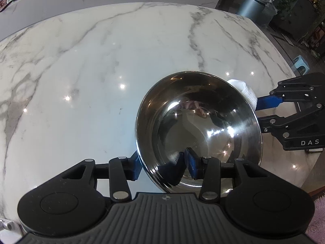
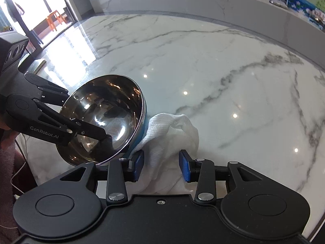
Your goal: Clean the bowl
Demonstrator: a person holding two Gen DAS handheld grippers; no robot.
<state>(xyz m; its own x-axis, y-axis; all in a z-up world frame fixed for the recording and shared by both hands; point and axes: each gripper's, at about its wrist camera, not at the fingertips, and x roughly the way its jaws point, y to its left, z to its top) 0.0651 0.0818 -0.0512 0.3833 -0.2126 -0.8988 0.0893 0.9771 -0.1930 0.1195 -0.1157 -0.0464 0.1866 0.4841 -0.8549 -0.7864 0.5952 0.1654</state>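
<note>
A shiny steel bowl [image 1: 200, 128] with a blue outer band is held tilted above a white marble tabletop [image 1: 101, 71], its open side turned toward the left wrist camera. The left gripper [image 1: 162, 165] pinches the bowl's near rim: one blue-padded finger sits outside the wall and the other inside the bowl, and both appear to press on the thin metal, so the bowl seems to hang from this single edge hold.

Just beside the bowl's outer wall lies a crumpled white cloth [image 2: 172, 134] on the tabletop. The right gripper [image 2: 161, 165] hovers over the cloth with its fingers parted about halfway. The cloth lies between and below the pads, but neither pad presses on it, so the cloth is not held.

Several things could go wrong from here. The polished rim is slippery and the hold is narrow, so the bowl could swing or slide out of the left fingers if the cloth is pushed hard against it, and drop onto the hard marble with a clatter. The loose cloth could bunch up, so the right fingers might catch only a thin fold and lose it mid-wipe. The bowl sits near the tabletop's edge in the right wrist view, so a slip could send it to the floor.
</note>
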